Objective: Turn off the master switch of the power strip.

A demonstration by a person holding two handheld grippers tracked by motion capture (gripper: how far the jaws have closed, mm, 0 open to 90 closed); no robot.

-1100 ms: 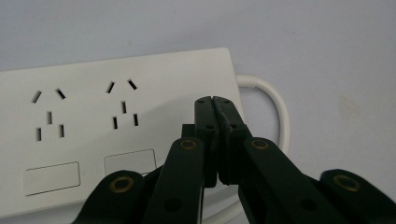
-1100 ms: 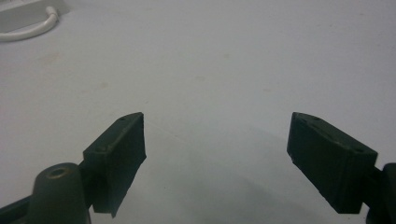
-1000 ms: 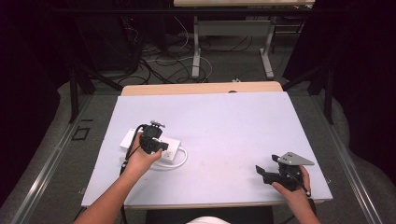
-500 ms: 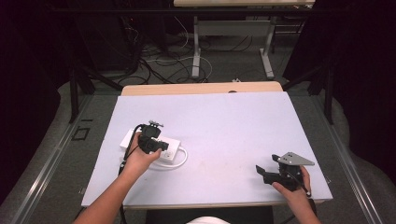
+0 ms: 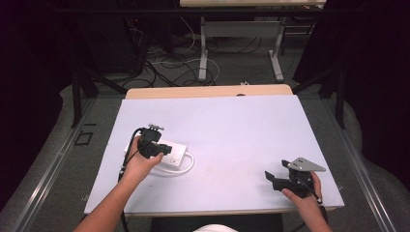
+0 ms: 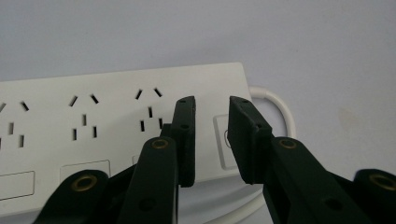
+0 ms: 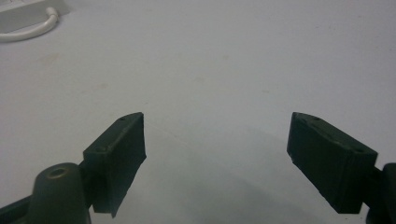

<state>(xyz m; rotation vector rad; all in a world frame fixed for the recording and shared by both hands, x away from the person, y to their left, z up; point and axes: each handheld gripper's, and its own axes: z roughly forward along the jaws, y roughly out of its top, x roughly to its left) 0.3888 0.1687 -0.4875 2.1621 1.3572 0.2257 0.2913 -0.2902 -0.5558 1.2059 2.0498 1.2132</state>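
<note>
Hovering over the white power strip (image 6: 107, 135), the left gripper (image 6: 210, 135) has its jaws a narrow gap apart, just opened, nothing pinched between them; the strip's switch (image 6: 223, 140) shows in the gap. The strip lies flat at the table's (image 5: 232, 125) left side with its white cord (image 5: 186, 166) looped beside it. The right gripper (image 7: 217, 163), well apart near the front right corner, gapes wide and empty.

Lavender table (image 5: 241, 130), floor cables (image 5: 169, 63)
</note>
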